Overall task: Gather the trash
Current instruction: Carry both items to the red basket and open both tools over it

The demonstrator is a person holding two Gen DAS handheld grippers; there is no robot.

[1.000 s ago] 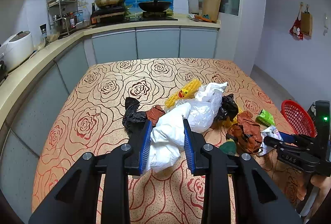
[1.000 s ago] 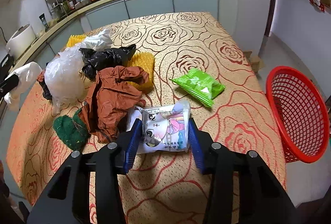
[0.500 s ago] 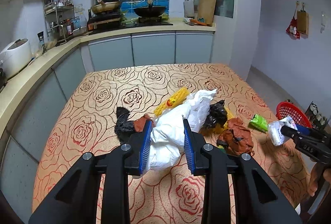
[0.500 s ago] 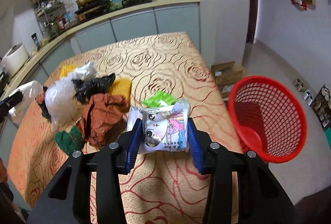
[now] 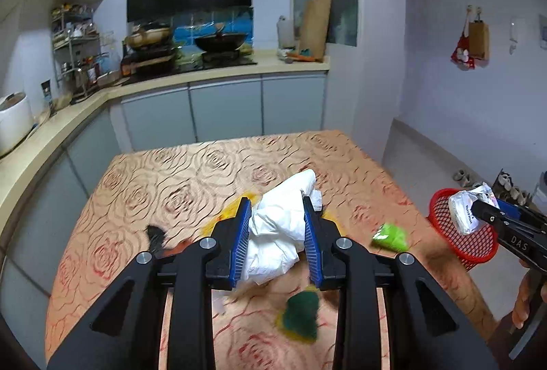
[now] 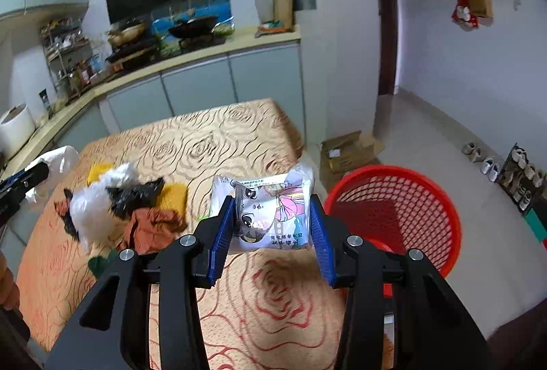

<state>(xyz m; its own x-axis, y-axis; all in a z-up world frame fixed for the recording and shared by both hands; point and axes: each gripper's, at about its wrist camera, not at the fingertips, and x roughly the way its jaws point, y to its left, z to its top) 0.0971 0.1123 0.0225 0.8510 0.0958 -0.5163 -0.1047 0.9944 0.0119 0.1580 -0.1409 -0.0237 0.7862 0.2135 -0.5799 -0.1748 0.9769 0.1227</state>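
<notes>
My left gripper (image 5: 275, 223) is shut on a crumpled white plastic bag (image 5: 278, 226) and holds it high above the table. My right gripper (image 6: 271, 216) is shut on a printed cartoon snack packet (image 6: 270, 209), lifted above the table's right edge, just left of the red mesh basket (image 6: 407, 209). In the left wrist view the right gripper (image 5: 478, 209) holds the packet (image 5: 466, 211) over the basket (image 5: 478, 241). Trash left on the table: a green packet (image 5: 391, 236), a green scrubber (image 5: 302, 315), a brown bag (image 6: 150, 226), a black bag (image 6: 135, 194), a clear bag (image 6: 94, 206).
The table has a rose-pattern cloth (image 6: 212, 137). The basket stands on the floor beyond the table's right edge. A cardboard box (image 6: 345, 151) lies on the floor behind it, shoes (image 6: 489, 161) along the wall. Kitchen counter (image 5: 205, 79) runs at the back and left.
Both grippers have risen well above the table with their loads. The right gripper has carried the packet right, toward the red basket.
</notes>
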